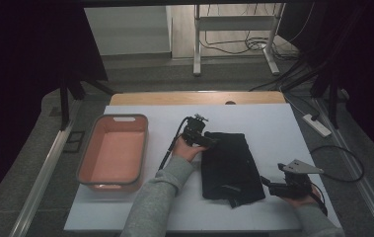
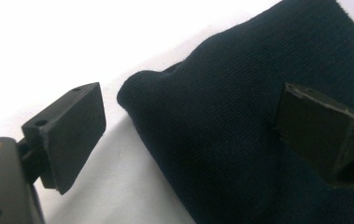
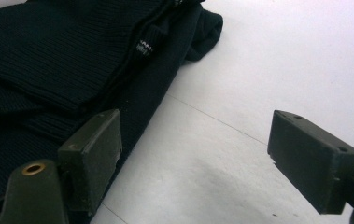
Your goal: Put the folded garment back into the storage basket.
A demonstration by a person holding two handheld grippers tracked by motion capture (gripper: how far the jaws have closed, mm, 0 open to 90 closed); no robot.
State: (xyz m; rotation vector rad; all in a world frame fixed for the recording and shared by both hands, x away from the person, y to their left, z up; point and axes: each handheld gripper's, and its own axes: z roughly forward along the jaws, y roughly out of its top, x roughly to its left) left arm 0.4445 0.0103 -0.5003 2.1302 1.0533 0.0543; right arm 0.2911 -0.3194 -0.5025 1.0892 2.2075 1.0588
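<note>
A folded dark knit garment [image 1: 230,165] lies on the white table cover [image 1: 273,123], right of centre. My left gripper [image 1: 209,141] rests at the garment's upper left corner, open, with a rounded fold of the dark fabric [image 2: 202,135] between its jaws but not pinched. My right gripper [image 1: 268,183] sits open at the garment's lower right edge. In the right gripper view the ribbed garment [image 3: 62,60] with a small label [image 3: 143,48] lies beside the left jaw, and bare table shows between the jaws.
An empty pink tub [image 1: 114,150] stands on the left part of the table. The wooden table edge [image 1: 194,98] runs along the back. A power strip [image 1: 317,124] and cables lie on the floor to the right.
</note>
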